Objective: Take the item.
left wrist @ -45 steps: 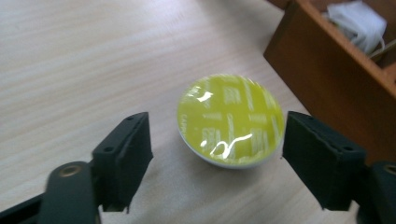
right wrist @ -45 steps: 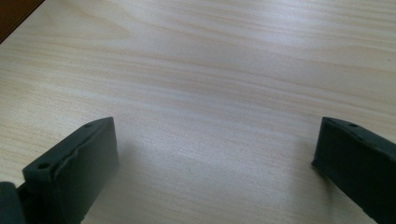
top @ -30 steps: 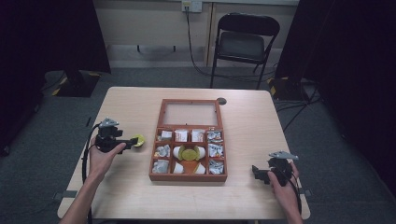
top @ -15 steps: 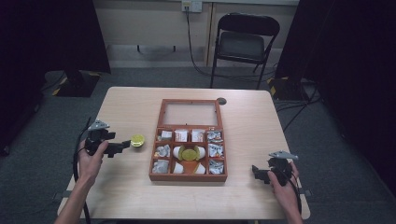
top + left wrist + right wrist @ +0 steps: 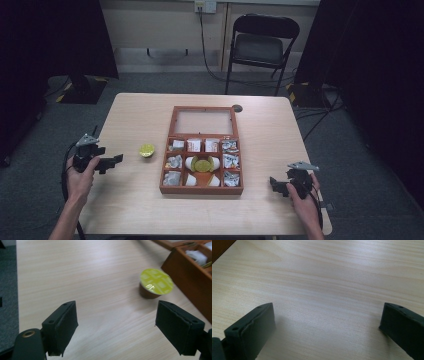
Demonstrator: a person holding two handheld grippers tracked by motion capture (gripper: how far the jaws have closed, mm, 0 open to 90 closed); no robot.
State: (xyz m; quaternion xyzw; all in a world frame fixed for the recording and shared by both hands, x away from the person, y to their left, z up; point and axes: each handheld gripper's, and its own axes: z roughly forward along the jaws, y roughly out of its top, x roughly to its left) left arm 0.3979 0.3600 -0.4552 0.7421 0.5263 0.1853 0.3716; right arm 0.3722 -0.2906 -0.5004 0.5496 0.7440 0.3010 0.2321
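High view is showing a pale wooden desk (image 5: pixel 130 120) with a person's forearms coming in over its near edge. By the left edge, the left tongs (image 5: pixel 111 161) are resting in the left hand (image 5: pixel 82 172), pointing toward the middle of the desk; the left gripper view is showing the jaws standing wide apart with nothing between them, only bare wood. Just beyond their tips, a small brown capsule with a yellow-green foil lid (image 5: pixel 156 283) is sitting upright on the desk, near the left wall of the box but apart from it. At the middle of the desk a wooden compartment box (image 5: pixel 202 189) is lying with its glass lid (image 5: pixel 204 121) folded back toward the far edge; its cells are holding white sachets and wrapped packets, and another yellow-lidded capsule (image 5: pixel 202 163) is sitting in the centre cell. Near the right end of the near edge, the right tongs (image 5: pixel 276 184) are being held in the right hand (image 5: pixel 302 197), well apart from the box, and the right gripper view is showing these jaws also spread wide, gripping nothing.
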